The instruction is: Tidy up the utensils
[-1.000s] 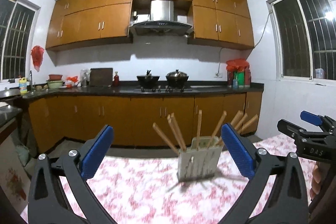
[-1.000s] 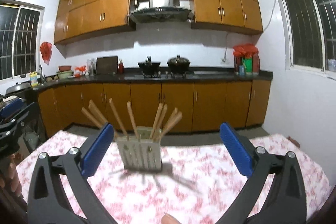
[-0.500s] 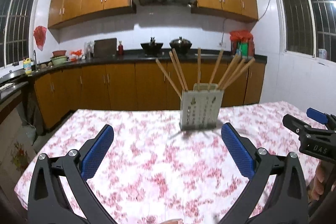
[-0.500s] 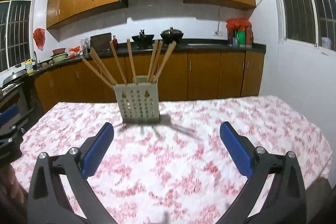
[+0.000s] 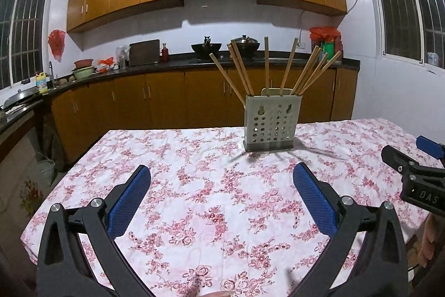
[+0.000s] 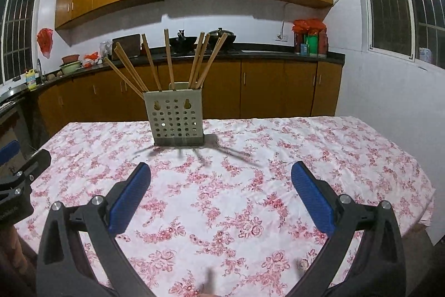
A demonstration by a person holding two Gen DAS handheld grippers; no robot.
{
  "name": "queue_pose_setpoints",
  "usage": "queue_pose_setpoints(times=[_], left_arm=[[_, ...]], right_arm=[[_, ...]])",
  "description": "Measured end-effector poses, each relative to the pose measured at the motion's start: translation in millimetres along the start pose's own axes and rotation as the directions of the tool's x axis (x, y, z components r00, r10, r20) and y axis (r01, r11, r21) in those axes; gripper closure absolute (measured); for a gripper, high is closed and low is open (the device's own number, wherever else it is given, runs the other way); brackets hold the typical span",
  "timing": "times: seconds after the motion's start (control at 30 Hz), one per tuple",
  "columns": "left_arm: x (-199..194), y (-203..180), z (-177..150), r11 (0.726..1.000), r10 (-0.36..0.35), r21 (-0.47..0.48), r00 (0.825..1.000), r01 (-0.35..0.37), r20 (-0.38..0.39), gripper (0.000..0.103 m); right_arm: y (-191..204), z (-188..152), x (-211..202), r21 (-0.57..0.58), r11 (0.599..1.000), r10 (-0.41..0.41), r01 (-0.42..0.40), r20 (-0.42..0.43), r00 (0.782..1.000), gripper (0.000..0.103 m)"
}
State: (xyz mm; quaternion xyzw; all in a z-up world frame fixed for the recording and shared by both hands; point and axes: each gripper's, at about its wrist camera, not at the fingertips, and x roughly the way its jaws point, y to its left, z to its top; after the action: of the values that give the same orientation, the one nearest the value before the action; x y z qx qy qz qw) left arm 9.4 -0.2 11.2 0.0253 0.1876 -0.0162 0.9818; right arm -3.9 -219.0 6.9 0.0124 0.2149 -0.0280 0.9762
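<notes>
A beige perforated utensil holder [image 5: 272, 123] stands upright on the floral tablecloth [image 5: 194, 185] near the table's far edge. Several wooden chopsticks [image 5: 289, 66] fan out of its top. It also shows in the right wrist view [image 6: 177, 120] with the chopsticks [image 6: 169, 60]. My left gripper [image 5: 222, 202] is open and empty, above the near half of the table, well short of the holder. My right gripper [image 6: 221, 199] is open and empty, also short of the holder. The right gripper's side shows at the right edge of the left wrist view [image 5: 417, 174].
The table is covered by a pink floral cloth [image 6: 306, 157]. Behind it run brown kitchen cabinets with a dark counter [image 5: 139, 67], a stove with two pots [image 5: 225, 46] and a range hood. Windows are at left and right.
Both cameras have tilted down and pulled back, so more of the tabletop shows and the holder sits farther off. Both grippers have stayed open and empty.
</notes>
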Motion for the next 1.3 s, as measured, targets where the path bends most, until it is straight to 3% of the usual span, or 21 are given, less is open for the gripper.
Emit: queue_pose_setpoints(times=[1.3], left_arm=[[2.6,-1.8,-0.5,1.000,-0.015,-0.006,1.000,0.015,-0.016,0.002]], right_arm=[[-3.0,-1.8,0.0,0.017,1.000,0.005,-0.004,-0.006,1.000,0.004]])
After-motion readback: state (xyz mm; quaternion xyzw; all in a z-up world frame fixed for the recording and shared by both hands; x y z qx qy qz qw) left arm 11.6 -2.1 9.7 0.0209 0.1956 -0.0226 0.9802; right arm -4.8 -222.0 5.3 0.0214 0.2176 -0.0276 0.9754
